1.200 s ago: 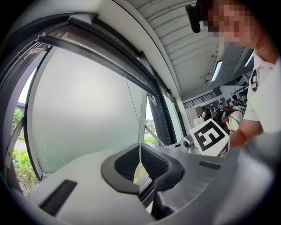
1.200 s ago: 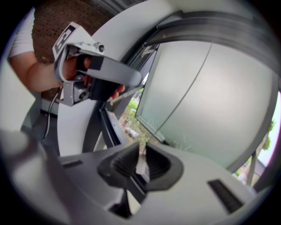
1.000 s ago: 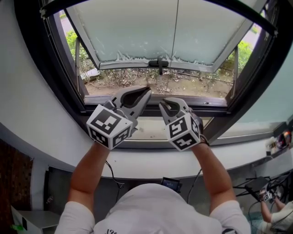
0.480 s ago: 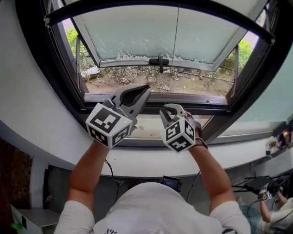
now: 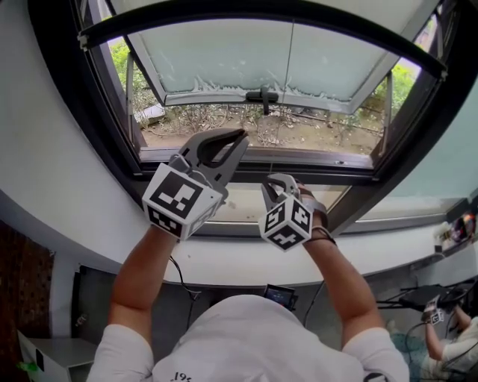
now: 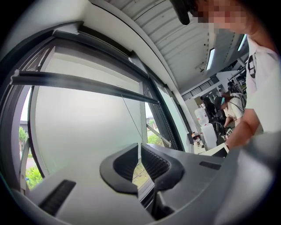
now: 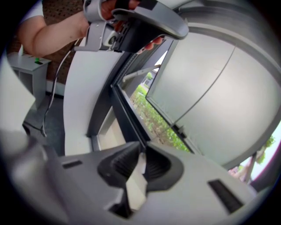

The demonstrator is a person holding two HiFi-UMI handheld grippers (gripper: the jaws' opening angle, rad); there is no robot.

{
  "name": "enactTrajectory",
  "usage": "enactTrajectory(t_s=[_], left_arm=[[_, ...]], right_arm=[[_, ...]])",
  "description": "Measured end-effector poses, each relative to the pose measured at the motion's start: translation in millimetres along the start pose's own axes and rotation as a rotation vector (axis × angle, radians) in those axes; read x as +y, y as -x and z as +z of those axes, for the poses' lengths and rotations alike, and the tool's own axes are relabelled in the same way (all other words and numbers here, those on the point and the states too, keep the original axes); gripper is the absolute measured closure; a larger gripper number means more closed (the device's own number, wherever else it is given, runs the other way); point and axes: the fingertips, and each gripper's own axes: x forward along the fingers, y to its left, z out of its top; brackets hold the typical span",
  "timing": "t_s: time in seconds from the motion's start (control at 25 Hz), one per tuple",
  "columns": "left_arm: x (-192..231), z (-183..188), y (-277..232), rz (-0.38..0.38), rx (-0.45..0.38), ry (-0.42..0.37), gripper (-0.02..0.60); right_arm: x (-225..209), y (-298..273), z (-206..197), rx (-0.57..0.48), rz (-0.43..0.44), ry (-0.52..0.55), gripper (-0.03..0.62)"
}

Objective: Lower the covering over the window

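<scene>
The blind's dark bottom bar (image 5: 299,10) spans the top of the window, high above the sill (image 5: 246,205); in the left gripper view this bar (image 6: 83,83) crosses the pane. Behind it the frosted sash (image 5: 224,60) is tilted outward, its black handle (image 5: 263,95) at the lower edge. My left gripper (image 5: 243,136) (image 6: 140,147) is raised in front of the opening, shut, and I see nothing held in it. Lower, by the sill, my right gripper (image 5: 267,182) (image 7: 142,154) is shut on a white strip (image 7: 136,184) that runs back toward its camera.
Dark window frames close in on the left and right. White wall and ledge curve below the sill. A cluttered desk (image 5: 455,231) sits at the right, a small device (image 5: 280,300) under the ledge, a pale cabinet (image 5: 45,358) at lower left. Another person's hand (image 5: 437,347) shows at bottom right.
The right gripper has moved down and a little toward me with the strip. The blind's bar has come lower in the window. The left gripper stays raised, shifted slightly up.
</scene>
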Motion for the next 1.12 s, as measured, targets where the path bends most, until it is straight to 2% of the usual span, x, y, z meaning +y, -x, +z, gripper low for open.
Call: enactTrajectory(t_s=[0.28,0.68,1.12], left_arm=[[7.8,15.0,-2.3,0.031,0.004,-0.066,0.558],[19.7,22.6,-2.2,0.083,0.018,-0.138,0.551],[28.6,22.9,1.7,0.124,0.036,-0.193,0.545]], right_arm=[[0.7,-0.3,-7.7,0.03,-0.015,0.016,0.539],[26.2,-16.3,-34.5,0.118,0.046,0.049,0.539],[51.7,-30.4,-50.5,0.141,0.07,0.052,0.539]])
